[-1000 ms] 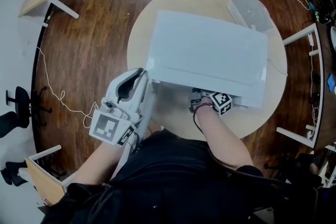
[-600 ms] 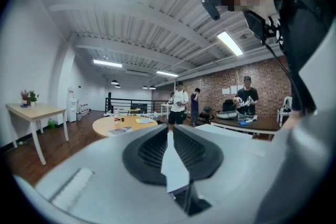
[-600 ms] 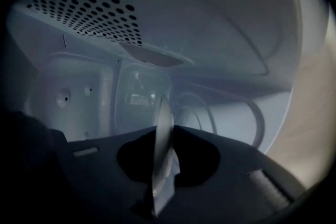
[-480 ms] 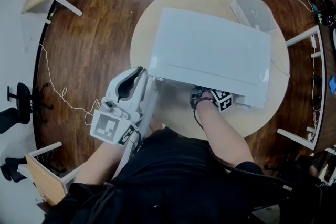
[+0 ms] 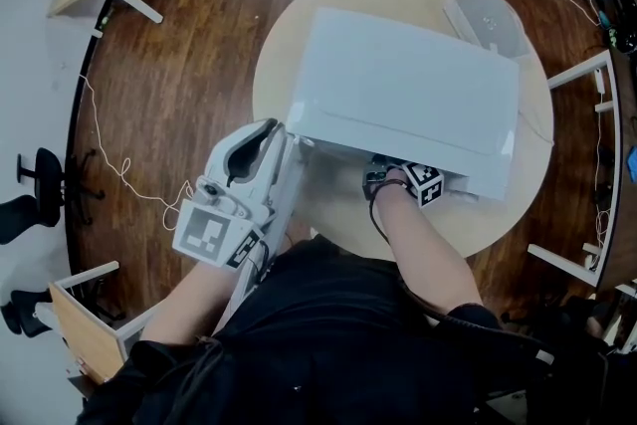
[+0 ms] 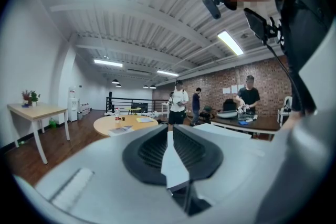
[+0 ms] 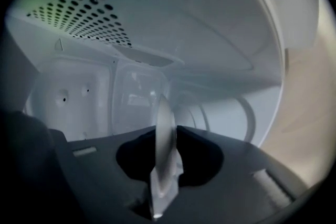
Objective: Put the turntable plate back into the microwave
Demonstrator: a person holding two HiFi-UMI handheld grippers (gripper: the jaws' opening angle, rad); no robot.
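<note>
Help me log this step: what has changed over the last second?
The right gripper, inside the microwave, has just been opening its jaws, with the turntable plate between them. Otherwise unchanged: the left gripper stays clamped on the door, and neither hand has visibly moved.

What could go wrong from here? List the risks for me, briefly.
1. The right gripper has just been opening its jaws around the clear glass turntable plate inside the white microwave. If the plate isn't seated yet, it could drop and crack.
2. The left gripper pinches the edge of the white microwave door. A slip might let the door swing onto the right arm.
</note>
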